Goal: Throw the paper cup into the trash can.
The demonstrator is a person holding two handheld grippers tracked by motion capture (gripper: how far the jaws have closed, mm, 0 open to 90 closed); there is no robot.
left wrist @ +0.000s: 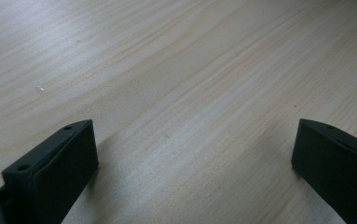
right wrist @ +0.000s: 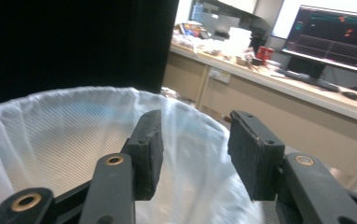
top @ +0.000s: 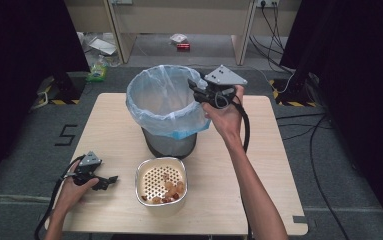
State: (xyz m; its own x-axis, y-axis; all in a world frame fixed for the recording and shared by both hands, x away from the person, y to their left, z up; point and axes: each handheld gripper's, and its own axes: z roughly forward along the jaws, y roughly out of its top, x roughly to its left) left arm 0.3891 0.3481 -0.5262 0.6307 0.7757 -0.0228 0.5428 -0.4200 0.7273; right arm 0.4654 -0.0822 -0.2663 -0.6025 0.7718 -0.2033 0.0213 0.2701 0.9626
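Your right gripper hovers over grey bin lined with pale blue plastic bag, jaws apart, empty, probably for dropping; left gripper rests on light wooden table, jaws wide apart, beside cream perforated basket with brown scraps.

my high view looks forward and down from my side onto the whole counter and the lined bin. my left gripper view sits very close over the bare counter, facing down along its wood. my right gripper view looks across the bin toward a far desk, sharing that bin with the high view.
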